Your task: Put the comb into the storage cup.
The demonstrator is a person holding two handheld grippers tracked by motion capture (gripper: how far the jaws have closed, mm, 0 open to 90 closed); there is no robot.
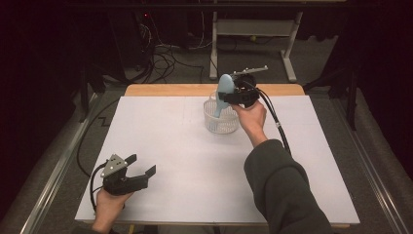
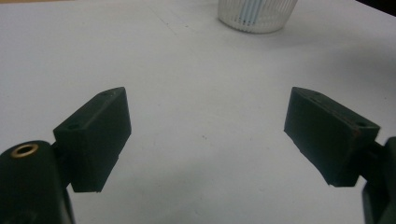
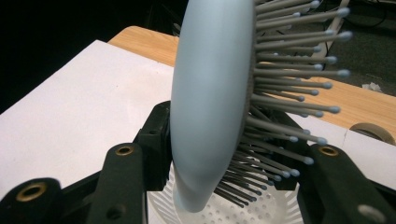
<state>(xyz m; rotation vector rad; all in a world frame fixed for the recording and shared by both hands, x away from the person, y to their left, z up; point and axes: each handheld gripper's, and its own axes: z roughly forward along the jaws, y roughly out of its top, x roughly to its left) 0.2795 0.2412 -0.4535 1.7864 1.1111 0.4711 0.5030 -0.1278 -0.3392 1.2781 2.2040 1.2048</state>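
There is one desk. On it sits one white basket. There is one blue hairbrush. There are two hand-held grippers: the left hand-held gripper and the right hand-held gripper. Two hands hold them.

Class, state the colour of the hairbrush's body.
Pale blue hairbrush, clearest in the right gripper view.

A dim room: grey floor strewn with cables, a white desk frame beyond the white-covered wooden surface.
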